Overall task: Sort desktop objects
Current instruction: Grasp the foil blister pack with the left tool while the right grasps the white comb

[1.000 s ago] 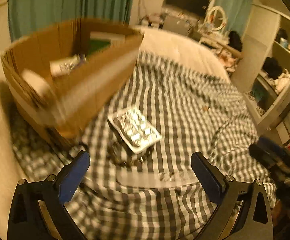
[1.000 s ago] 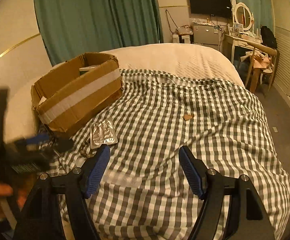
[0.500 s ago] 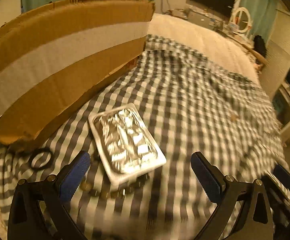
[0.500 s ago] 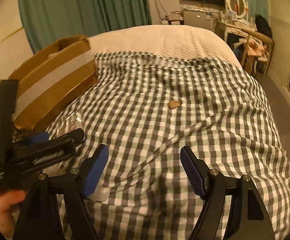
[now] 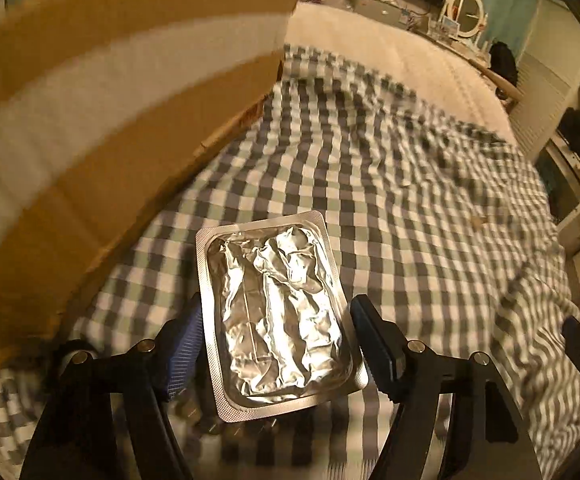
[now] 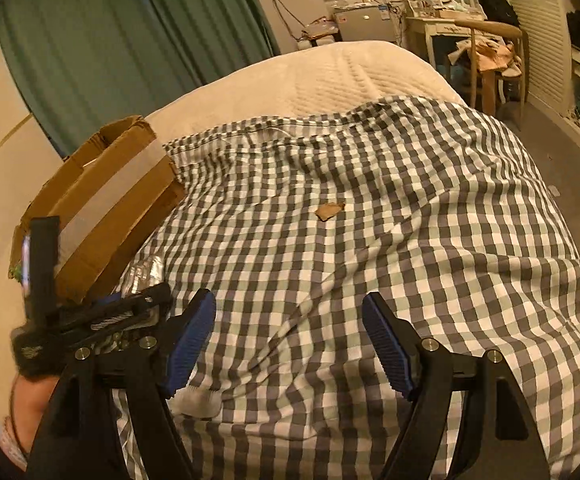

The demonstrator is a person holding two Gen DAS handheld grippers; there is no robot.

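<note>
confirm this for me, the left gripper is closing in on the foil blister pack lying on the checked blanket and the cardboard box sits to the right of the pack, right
Not quite: the cardboard box sits to the left of the foil blister pack, as the left wrist view shows. The left gripper does straddle the pack on the checked blanket.

Left wrist cam sat low, close over the blister pack (image 5: 276, 314); right wrist cam looked higher across bed. Both caught the cardboard box (image 6: 102, 204).
</note>
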